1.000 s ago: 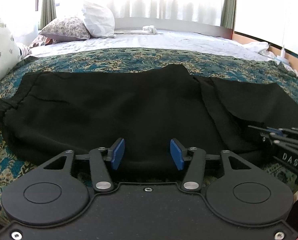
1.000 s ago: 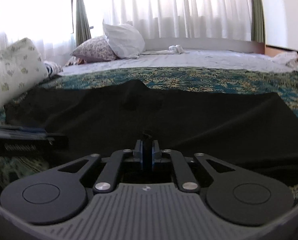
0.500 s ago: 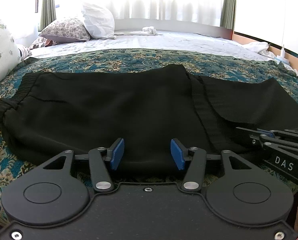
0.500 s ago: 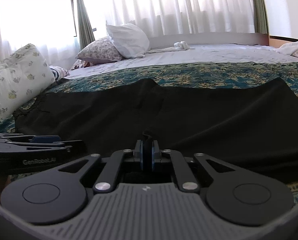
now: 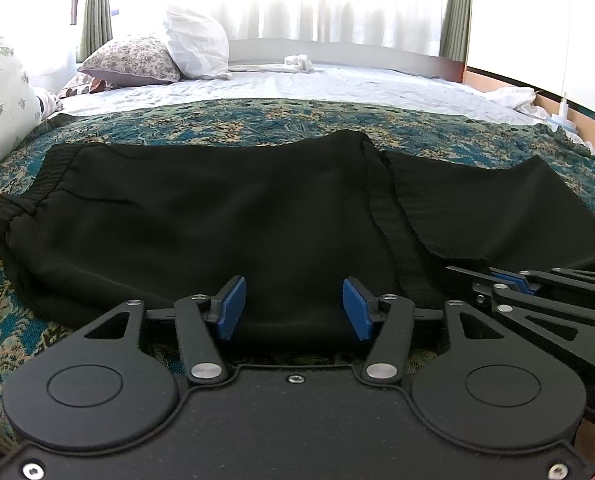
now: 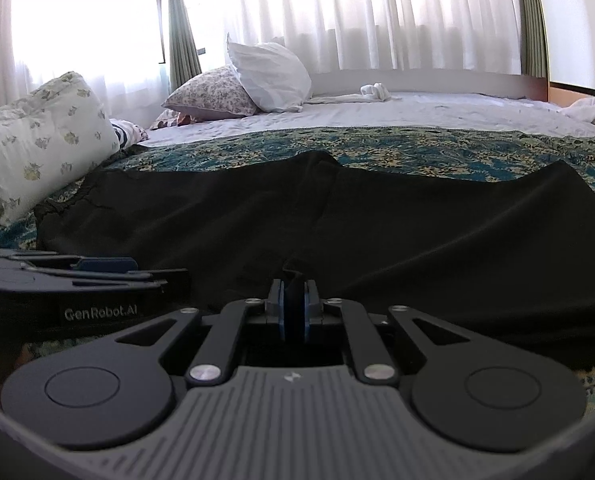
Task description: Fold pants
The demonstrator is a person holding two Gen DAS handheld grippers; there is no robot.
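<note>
Black pants [image 5: 225,216] lie spread across the patterned bedspread, waistband at the left, legs running right; they also fill the right wrist view [image 6: 417,232]. My left gripper [image 5: 293,306] is open, its blue pads on either side of the pants' near edge, with cloth between them. My right gripper [image 6: 293,308] is shut on a pinch of the pants' near edge. In the left wrist view the right gripper [image 5: 513,280] lies at the right. In the right wrist view the left gripper [image 6: 101,266] lies at the left.
A teal and gold bedspread [image 5: 257,120] covers the near half of the bed, white sheet [image 5: 337,84] beyond. Pillows [image 6: 233,88] stand at the far left, a floral pillow [image 6: 37,136] nearer left. A white cloth [image 6: 373,92] lies by the headboard. Curtains hang behind.
Both grippers have moved a little back toward the near edge of the bed. The pants' right leg has been drawn flatter and smoother. The right gripper stays shut on the cloth.
</note>
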